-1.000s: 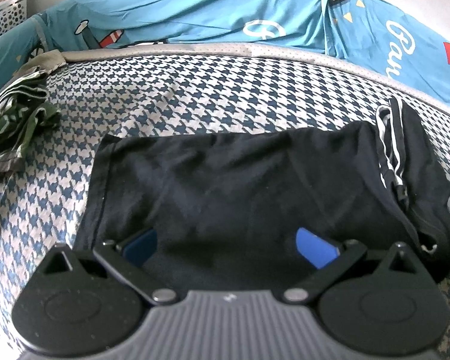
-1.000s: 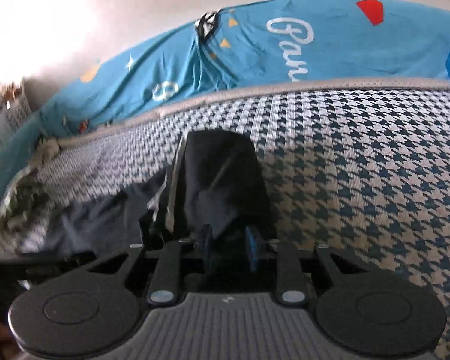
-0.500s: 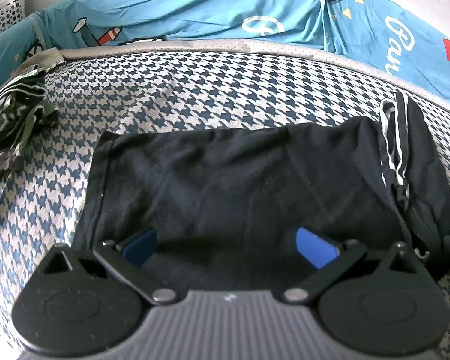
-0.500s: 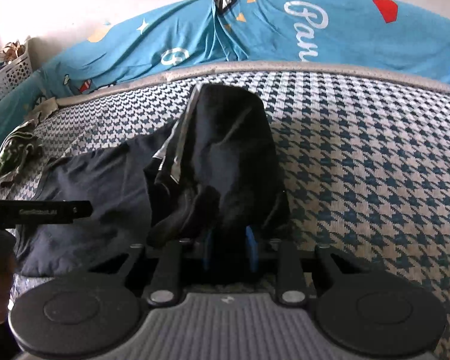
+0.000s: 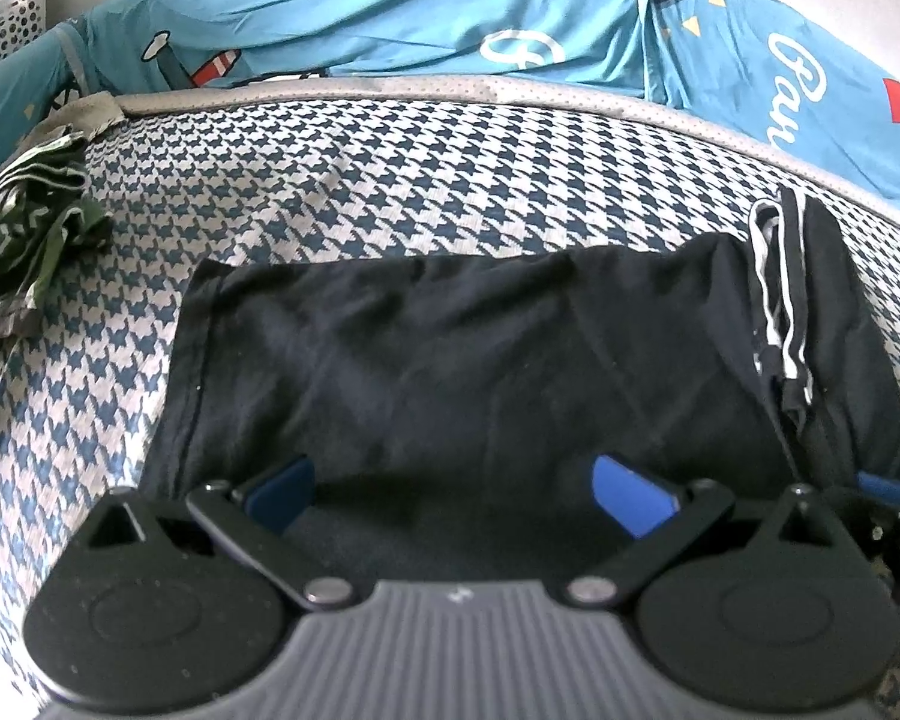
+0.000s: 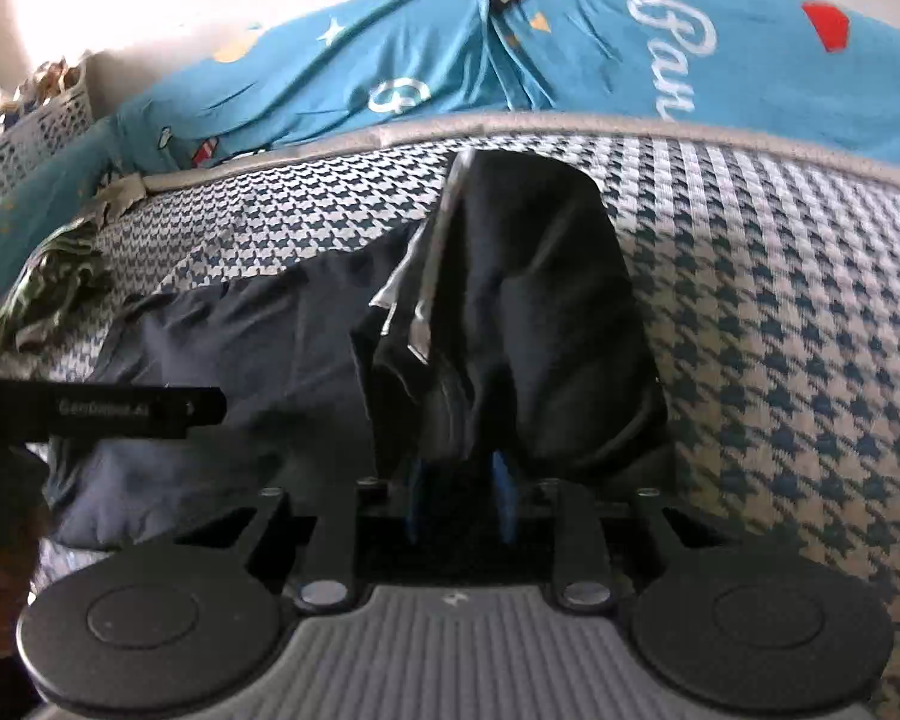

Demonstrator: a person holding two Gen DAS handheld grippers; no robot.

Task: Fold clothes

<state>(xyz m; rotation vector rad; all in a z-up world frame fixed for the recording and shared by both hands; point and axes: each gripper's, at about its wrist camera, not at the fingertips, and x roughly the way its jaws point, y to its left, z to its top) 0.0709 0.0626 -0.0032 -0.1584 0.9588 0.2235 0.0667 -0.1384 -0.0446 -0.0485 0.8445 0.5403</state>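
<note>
Houndstooth bedding point(image 5: 342, 180) is covered by the black garment point(image 5: 462, 348). Its bunched end is pinched by the right gripper point(image 6: 459, 495); the left gripper point(image 5: 450, 486) is held spread above it. Slippage may undo the fold. Indistinct items are held in the white basket point(image 6: 42, 132).

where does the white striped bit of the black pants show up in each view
Left wrist view: the white stripes run down the right side, on the bunched end of the black pants.
Right wrist view: the white stripes sit at centre, just left of the raised fold that the right gripper pinches.
Shared landmark: the green camouflage garment lies at the left edge in both.
</note>
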